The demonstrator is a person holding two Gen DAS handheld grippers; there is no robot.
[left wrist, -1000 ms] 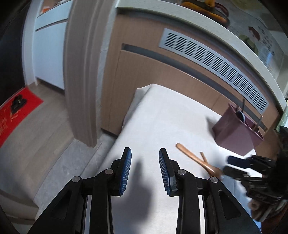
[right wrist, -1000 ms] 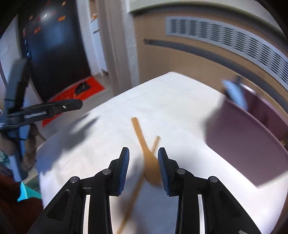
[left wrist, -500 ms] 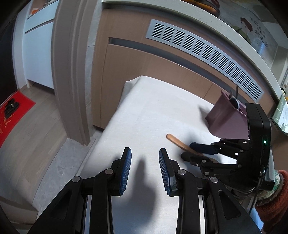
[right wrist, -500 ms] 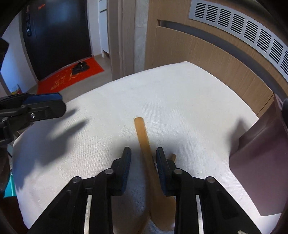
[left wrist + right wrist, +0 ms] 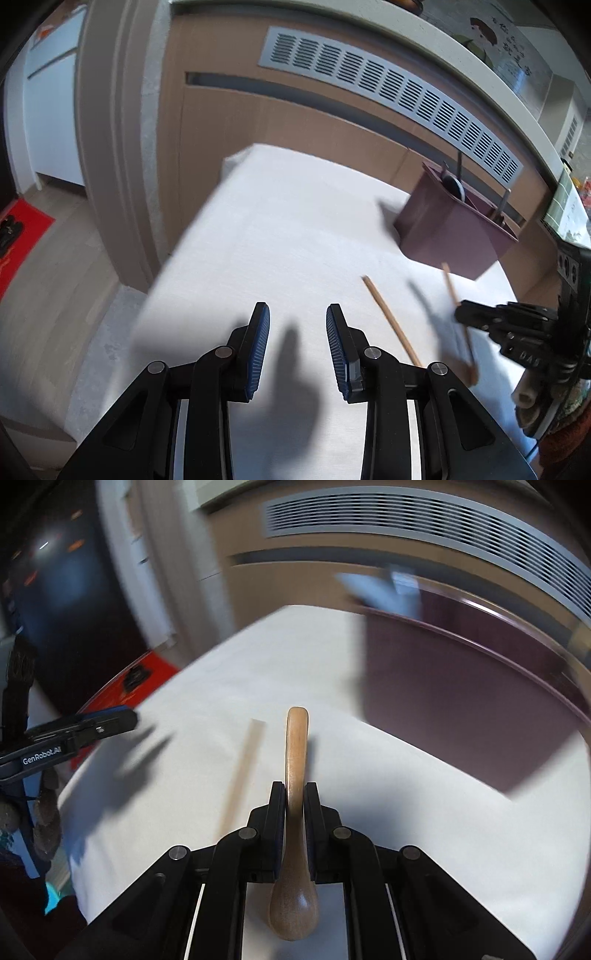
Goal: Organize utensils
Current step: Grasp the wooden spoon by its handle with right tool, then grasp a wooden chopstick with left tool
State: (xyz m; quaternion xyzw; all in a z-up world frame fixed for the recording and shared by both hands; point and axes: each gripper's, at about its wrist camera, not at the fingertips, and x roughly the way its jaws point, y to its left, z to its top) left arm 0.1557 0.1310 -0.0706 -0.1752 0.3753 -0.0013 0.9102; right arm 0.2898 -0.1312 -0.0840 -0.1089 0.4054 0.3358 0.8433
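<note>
"GenRobot.AI" is printed in white on the side of the left gripper [image 5: 79, 734], seen from the right wrist camera; no other writing is legible. Right gripper [image 5: 294, 805]: jaws have just been closing and now pinch the wooden spoon [image 5: 294, 812] by its neck, with the smooth rounded bowl toward the camera and the flat, round-tipped handle pointing forward, off the cloth. Left gripper [image 5: 297, 343]: jaws spread, with nothing between the ribbed blue pads [image 5: 260, 347], above bare cloth. One wooden chopstick [image 5: 391, 321], thin and straight, lies on the white woven tablecloth [image 5: 288, 229] between the two grippers. The utensil holder [image 5: 450, 229] is maroon plastic, box-shaped and glossy, standing at the far right of the table; a dark spoon-like head and thin metal handles stick up out of it. Behind is a brown wood-grain cabinet [image 5: 229, 122] with a slotted grey metal vent grille [image 5: 388, 99]. A red mat [image 5: 22, 236] lies on the floor at left.
</note>
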